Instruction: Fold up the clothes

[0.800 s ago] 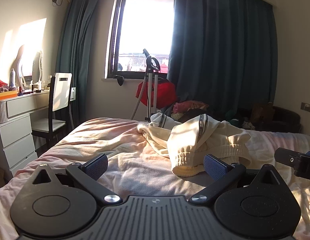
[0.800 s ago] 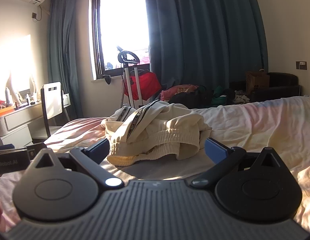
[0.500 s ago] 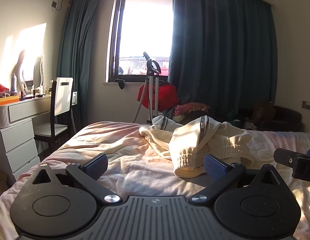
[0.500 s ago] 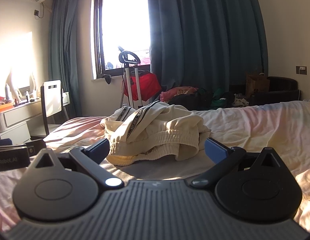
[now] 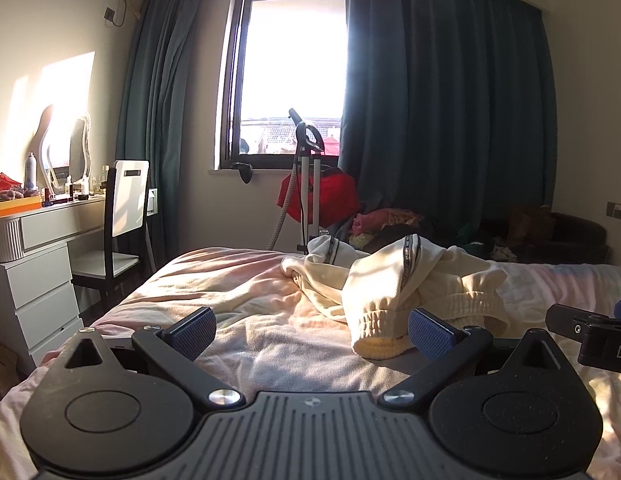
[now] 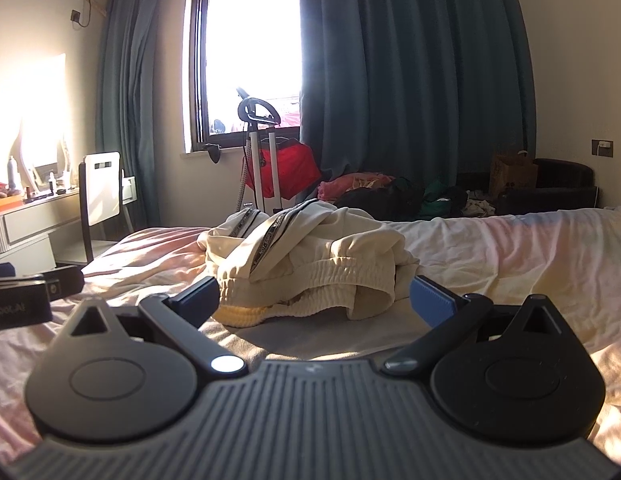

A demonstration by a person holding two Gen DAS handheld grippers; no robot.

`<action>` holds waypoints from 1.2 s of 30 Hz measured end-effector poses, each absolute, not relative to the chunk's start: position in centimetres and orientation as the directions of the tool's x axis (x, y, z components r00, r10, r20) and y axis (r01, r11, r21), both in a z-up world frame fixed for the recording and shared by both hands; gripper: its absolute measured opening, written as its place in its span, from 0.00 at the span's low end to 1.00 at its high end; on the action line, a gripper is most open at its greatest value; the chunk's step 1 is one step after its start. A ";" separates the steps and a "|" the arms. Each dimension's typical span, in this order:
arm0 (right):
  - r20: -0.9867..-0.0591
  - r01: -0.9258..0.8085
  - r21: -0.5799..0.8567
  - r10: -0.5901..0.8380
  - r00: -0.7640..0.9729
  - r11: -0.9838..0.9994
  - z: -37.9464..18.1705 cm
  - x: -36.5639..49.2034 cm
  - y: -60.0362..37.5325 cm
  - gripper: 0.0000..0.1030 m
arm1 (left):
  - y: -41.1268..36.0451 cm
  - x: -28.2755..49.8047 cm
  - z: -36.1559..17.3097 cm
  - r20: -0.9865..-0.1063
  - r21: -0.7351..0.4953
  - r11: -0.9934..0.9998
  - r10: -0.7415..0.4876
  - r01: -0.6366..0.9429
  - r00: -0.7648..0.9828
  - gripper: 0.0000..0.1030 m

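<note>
A crumpled cream garment (image 5: 406, 284) (image 6: 310, 260) with an elastic waistband and dark printed side stripes lies in a heap on the bed (image 5: 238, 300) (image 6: 510, 256). My left gripper (image 5: 310, 332) hovers over the sheet in front of the heap, a little to its left, jaws wide open and empty. My right gripper (image 6: 314, 300) faces the heap straight on, also open, with the waistband beyond its blue pads (image 6: 432, 300). The right gripper's tip (image 5: 590, 332) shows at the left view's right edge, and the left gripper's tip (image 6: 30, 296) at the right view's left edge.
A white dresser (image 5: 34, 264) with bottles and a chair (image 5: 122, 216) stand left of the bed. Beyond the far bed edge are a garment steamer (image 5: 308, 184) with a red bag, a clothes pile (image 6: 390, 192) on the floor, dark curtains (image 5: 442, 100) and a window.
Both views have tilted slightly upward, so the window and ceiling unit show more. The garment has not moved and both grippers stay open.
</note>
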State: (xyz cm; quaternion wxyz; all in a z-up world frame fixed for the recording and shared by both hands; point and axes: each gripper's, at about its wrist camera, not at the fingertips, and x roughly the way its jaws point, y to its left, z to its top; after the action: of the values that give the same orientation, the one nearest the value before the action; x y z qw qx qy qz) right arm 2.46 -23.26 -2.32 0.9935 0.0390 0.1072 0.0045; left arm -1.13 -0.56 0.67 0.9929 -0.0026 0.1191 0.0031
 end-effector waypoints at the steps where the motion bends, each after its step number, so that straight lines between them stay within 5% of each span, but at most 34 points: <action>1: -0.214 0.000 0.083 0.018 0.977 0.997 -2.3 2.5 -23.3 1.00 | -0.6 -1.2 0.7 -0.235 -0.001 1.000 0.008 -0.009 0.972 1.00; 36: -0.242 0.016 0.061 -0.001 0.970 0.998 -2.5 2.7 -22.9 1.00 | -1.0 -1.1 0.4 -0.222 0.029 0.999 0.020 -0.014 0.975 1.00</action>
State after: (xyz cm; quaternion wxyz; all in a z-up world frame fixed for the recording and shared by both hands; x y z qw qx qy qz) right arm 2.71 -22.90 -2.52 0.9921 0.0313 0.1216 -0.0042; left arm -1.12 -1.04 0.39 0.9936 0.0136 0.1118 0.0086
